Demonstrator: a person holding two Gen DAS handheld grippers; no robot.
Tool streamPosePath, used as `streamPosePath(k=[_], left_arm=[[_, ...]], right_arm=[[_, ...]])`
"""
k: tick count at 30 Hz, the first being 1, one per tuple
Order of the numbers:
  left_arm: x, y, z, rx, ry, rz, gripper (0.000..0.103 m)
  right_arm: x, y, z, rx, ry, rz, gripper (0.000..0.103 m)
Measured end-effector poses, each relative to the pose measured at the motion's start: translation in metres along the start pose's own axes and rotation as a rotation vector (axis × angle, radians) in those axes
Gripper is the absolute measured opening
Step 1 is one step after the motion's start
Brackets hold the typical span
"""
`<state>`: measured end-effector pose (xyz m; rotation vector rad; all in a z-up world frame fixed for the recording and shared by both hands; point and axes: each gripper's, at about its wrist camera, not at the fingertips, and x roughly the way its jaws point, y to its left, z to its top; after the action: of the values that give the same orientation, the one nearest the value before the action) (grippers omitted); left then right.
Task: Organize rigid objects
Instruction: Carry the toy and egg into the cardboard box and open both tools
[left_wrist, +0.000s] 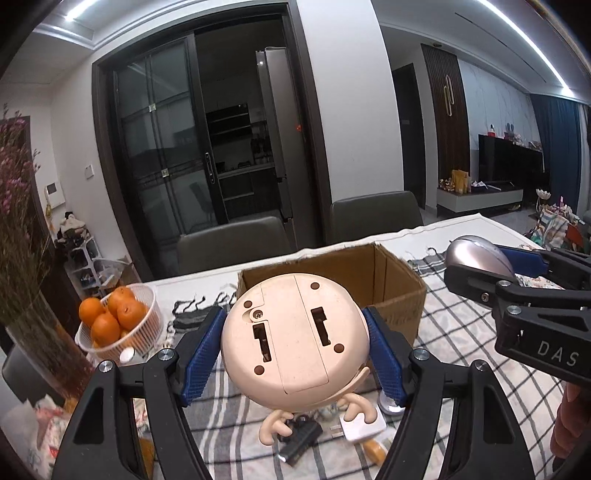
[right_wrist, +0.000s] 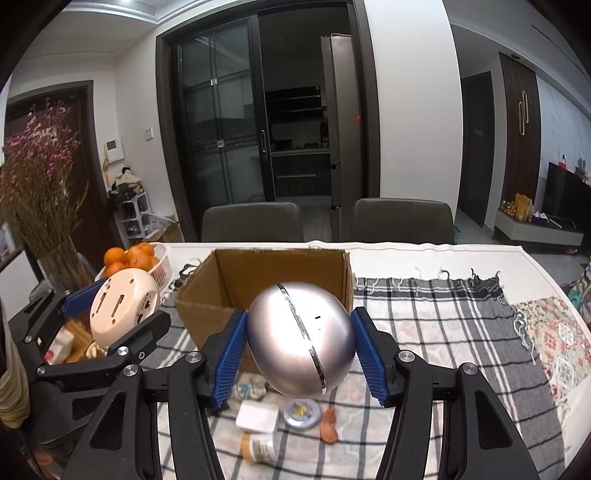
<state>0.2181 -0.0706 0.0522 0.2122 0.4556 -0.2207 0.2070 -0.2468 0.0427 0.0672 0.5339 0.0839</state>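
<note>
Cardboard open-top brown box (left_wrist: 332, 288) sits just ahead of left gripper (left_wrist: 295, 347), whose blue pads clamp a cream round-headed plastic figure (left_wrist: 295, 332), base facing camera, legs hanging down. Right view: right gripper (right_wrist: 299, 350) pinches silver egg-shaped mouse (right_wrist: 301, 338), long axis tilted; box directly ahead, both grippers about equally near.

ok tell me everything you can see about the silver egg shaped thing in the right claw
The silver egg-shaped object looks like smooth matte metal or metallic plastic, with a thin chrome band running around it at a tilt and one tiny dark mark on its side. It is held off the table, clamped at both sides by the blue ribbed pads of the right claw. It hangs in front of the open cardboard box, above the checked cloth. Nothing else touches it.
</note>
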Motion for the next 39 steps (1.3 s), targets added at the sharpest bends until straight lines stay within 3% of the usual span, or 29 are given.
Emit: streamPosePath(k=[6, 12, 26, 39], left_arm=[[0.022, 0.009, 0.023, 0.002, 0.029, -0.015, 0.074], [0.047, 0.014, 0.036, 0.01, 0.091, -0.011, 0.074], [0.14, 0.023, 0.04, -0.063, 0.401, -0.097, 0.074], [0.191, 0.026, 0.03, -0.1, 0.595, -0.141, 0.074]], right_arm=[[0.025, -0.007, 0.024, 0.044, 0.029, 0.024, 0.058], [0.061, -0.017, 0.039, 0.09, 0.127, 0.05, 0.058], [0.142, -0.024, 0.052, 0.091, 0.332, 0.046, 0.058], [0.196, -0.033, 0.047, 0.122, 0.515, 0.049, 0.058]])
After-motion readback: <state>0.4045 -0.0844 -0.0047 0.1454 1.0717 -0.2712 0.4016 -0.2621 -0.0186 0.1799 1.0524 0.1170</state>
